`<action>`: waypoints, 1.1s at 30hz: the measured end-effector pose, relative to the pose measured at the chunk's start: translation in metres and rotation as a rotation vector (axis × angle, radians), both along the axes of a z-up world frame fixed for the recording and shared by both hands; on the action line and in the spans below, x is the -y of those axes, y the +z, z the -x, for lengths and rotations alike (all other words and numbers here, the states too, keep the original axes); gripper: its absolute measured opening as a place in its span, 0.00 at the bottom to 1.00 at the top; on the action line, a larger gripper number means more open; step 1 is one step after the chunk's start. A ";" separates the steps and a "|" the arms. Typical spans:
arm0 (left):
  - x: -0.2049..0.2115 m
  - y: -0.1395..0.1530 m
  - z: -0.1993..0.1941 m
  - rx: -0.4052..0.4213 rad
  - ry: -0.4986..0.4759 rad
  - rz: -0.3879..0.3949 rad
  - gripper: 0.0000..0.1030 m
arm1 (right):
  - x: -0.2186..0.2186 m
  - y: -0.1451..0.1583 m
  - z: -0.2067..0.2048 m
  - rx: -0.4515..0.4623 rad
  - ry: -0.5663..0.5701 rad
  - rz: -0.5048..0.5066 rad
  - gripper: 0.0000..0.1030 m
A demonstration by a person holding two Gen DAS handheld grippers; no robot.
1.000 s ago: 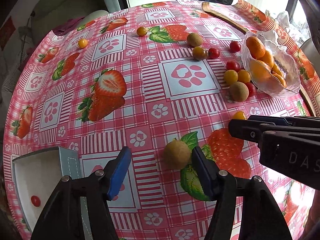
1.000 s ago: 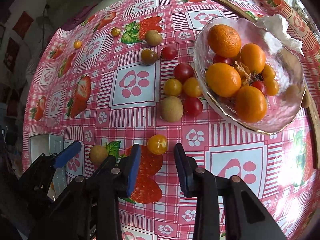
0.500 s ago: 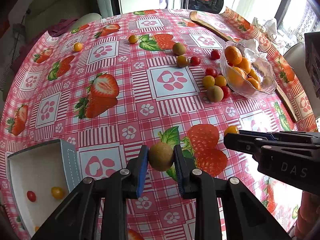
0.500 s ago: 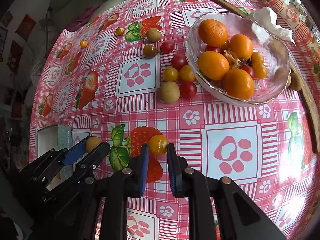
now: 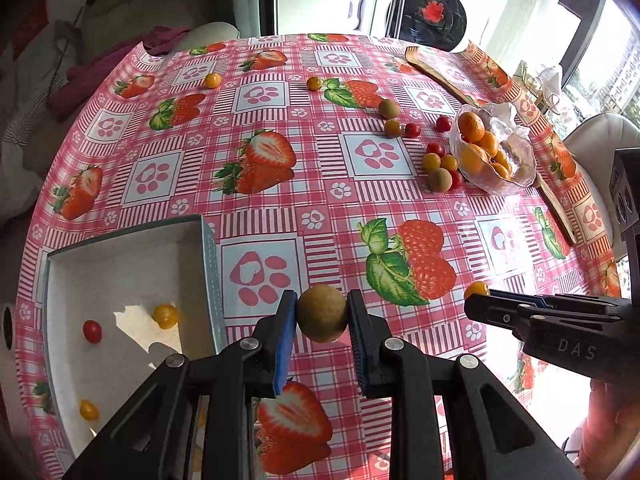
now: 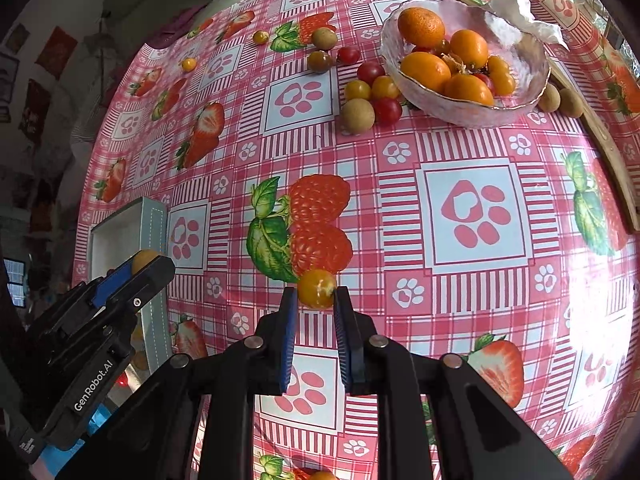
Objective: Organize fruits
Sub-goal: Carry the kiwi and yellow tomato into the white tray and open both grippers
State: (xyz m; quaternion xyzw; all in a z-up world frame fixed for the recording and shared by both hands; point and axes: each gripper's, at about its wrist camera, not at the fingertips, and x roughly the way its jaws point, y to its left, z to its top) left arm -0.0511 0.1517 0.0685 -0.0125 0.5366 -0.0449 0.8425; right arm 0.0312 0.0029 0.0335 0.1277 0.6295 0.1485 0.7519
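Left gripper fingers closed on a brown round fruit, held above the counter just right of the white box. Right gripper fingers pinched almost fully together on a yellow cherry tomato, near the printed raspberry. Box holds a few tomatoes already. Risks: both fruits are round and smooth, held only at the fingertips, so a tilt could roll one out; the tomato may split under pressure; the box rim could knock the fruit loose.
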 end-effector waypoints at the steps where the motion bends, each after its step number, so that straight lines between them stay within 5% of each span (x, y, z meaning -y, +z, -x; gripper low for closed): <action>1: -0.005 0.001 0.004 -0.001 0.008 0.000 0.26 | -0.002 0.001 0.002 -0.001 0.002 -0.002 0.19; 18: -0.113 0.005 0.056 0.000 0.190 -0.064 0.26 | -0.083 0.021 0.022 0.022 0.125 -0.011 0.19; 33: -0.168 -0.024 0.062 -0.049 0.284 -0.076 0.26 | -0.176 0.034 0.018 0.056 0.252 -0.021 0.19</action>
